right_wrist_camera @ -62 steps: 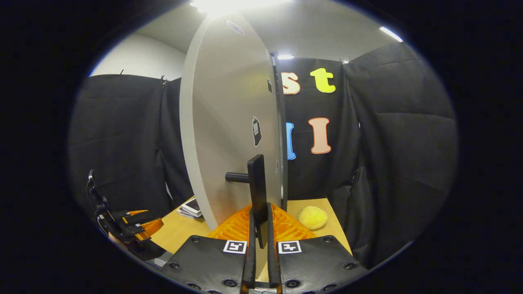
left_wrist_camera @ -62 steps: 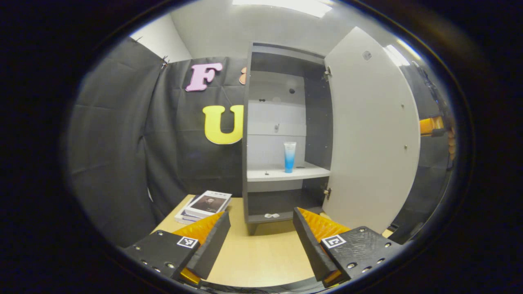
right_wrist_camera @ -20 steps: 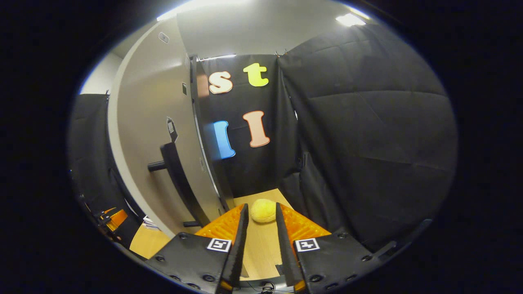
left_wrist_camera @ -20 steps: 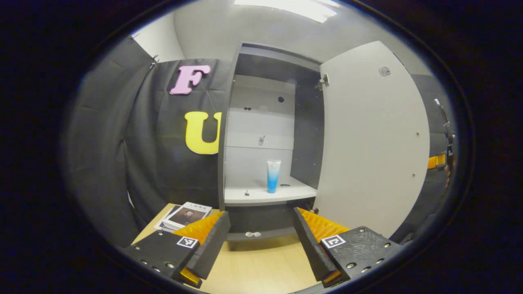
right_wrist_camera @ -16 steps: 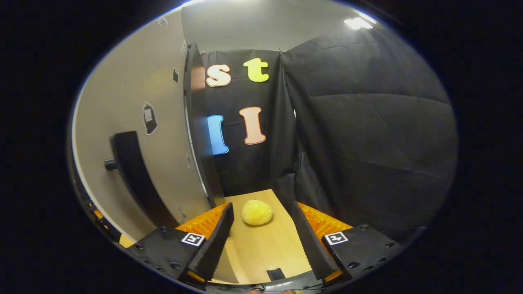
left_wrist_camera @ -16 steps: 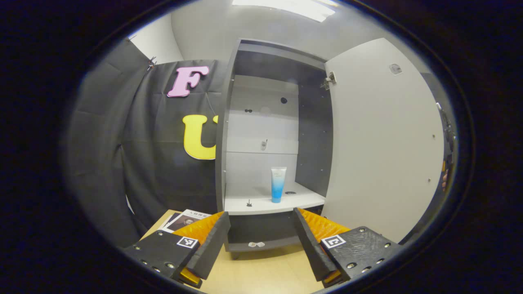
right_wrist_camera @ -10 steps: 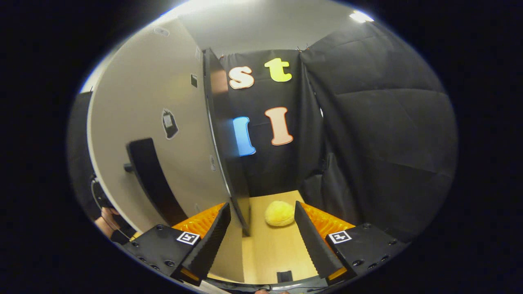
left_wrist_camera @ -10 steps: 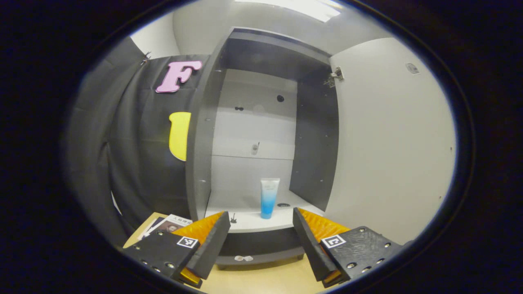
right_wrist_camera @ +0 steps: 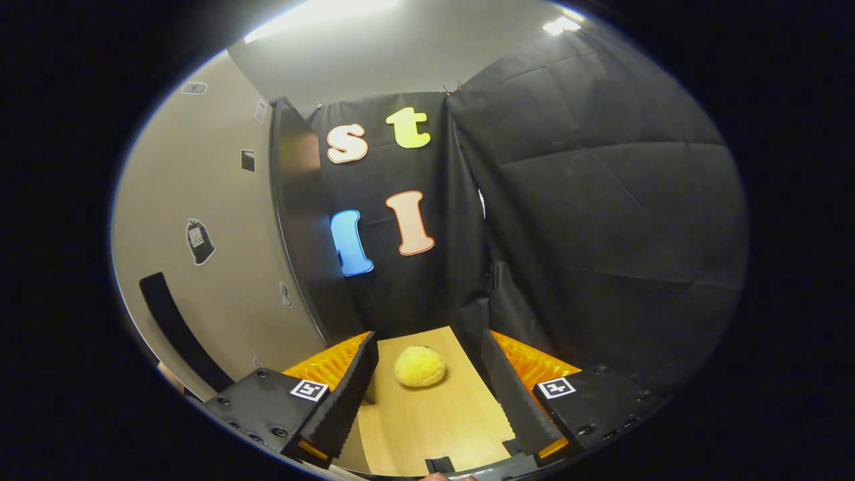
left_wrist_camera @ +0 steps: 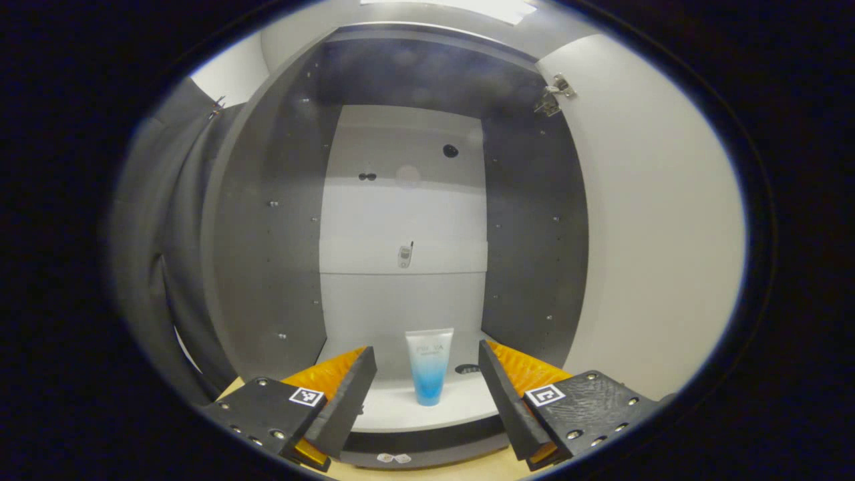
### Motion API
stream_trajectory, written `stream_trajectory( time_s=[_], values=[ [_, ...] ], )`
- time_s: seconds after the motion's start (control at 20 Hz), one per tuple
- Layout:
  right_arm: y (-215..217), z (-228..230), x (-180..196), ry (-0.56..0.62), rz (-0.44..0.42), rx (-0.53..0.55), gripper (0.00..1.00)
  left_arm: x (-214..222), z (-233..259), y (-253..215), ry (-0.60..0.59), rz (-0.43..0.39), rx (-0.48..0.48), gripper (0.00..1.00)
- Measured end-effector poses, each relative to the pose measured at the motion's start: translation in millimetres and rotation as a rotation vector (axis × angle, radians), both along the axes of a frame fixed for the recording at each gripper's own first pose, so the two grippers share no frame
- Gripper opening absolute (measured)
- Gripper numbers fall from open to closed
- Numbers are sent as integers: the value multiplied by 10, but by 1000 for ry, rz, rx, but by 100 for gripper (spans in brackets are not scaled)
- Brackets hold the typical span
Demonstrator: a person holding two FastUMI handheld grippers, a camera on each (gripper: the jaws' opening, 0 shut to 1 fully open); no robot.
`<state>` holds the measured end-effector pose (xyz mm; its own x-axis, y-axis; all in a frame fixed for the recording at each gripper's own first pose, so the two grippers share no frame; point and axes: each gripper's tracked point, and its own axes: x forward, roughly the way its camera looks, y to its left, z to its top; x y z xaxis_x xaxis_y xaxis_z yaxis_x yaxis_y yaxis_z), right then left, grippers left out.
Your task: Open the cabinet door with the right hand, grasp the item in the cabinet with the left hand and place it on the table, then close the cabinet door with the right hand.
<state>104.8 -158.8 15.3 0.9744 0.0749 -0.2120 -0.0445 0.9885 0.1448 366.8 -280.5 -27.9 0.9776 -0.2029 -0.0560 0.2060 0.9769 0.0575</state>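
A blue-and-white tube (left_wrist_camera: 428, 366) stands upright on the white shelf (left_wrist_camera: 434, 411) inside the grey cabinet (left_wrist_camera: 267, 254). My left gripper (left_wrist_camera: 423, 391) is open at the cabinet's mouth, with the tube straight ahead between its fingers and a little beyond the tips. The white cabinet door (left_wrist_camera: 661, 227) is swung wide open on the right. In the right gripper view the door's outer face (right_wrist_camera: 207, 254) with its black handle (right_wrist_camera: 175, 327) lies to the left. My right gripper (right_wrist_camera: 427, 387) is open over the table and holds nothing.
A yellow fuzzy ball (right_wrist_camera: 419, 366) lies on the wooden table (right_wrist_camera: 427, 427) ahead of the right gripper. The cabinet's grey side walls (left_wrist_camera: 534, 227) close in on both sides of the left gripper. Black cloth (right_wrist_camera: 601, 220) bounds the right.
The left gripper has moved forward to the cabinet, so the tube now sits between its fingers. The right gripper let go of the door handle, opened and drew away to the right.
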Motion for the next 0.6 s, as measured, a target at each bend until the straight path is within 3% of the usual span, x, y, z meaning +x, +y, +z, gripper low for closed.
stream_trajectory(
  time_s=[0.1,0.2,0.35,0.4,0.55,0.6],
  values=[
    [-77,9,134,-3,-7,4,98,211,-76,-68,9,11,10,96],
    [-138,5,250,0,-14,15,98,342,-198,-112,29,29,23,91],
    [-228,-35,393,15,-23,22,98,505,-381,-122,63,68,38,92],
    [-263,-74,426,27,-28,20,92,555,-440,-105,70,81,49,91],
    [-345,-137,513,49,-35,10,98,673,-514,-127,73,97,70,89],
    [-370,-156,530,55,-35,8,98,691,-532,-166,77,85,73,79]
  ],
)
